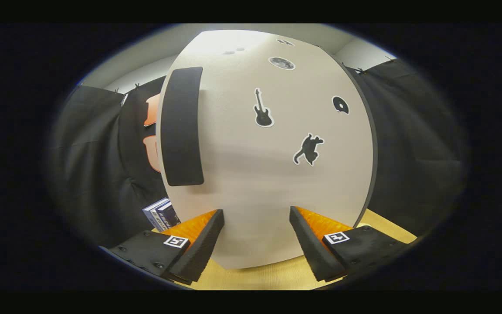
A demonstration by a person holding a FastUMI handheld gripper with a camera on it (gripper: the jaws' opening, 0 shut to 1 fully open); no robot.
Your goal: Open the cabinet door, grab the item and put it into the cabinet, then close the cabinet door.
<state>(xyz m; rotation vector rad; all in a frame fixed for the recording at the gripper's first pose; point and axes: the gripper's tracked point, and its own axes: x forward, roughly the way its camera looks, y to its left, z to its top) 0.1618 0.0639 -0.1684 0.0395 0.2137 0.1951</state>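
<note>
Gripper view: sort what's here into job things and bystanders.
Job:
cabinet door, shut, just ahead of the fingers
black handle strip on the door
boxed item beside the cabinet
gripper, open, holding nothing

Bystanders:
door stickers: guitar, cat
wooden tabletop

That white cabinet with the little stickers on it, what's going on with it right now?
A person is holding a hand-held gripper up to the closed cabinet door. Its two fingers are spread open and grip nothing, with the door just ahead of them. The dark handle strip sits beyond the left finger. A small blue and white box waits on the wooden table beside the cabinet. The door is not yet opened.
</note>
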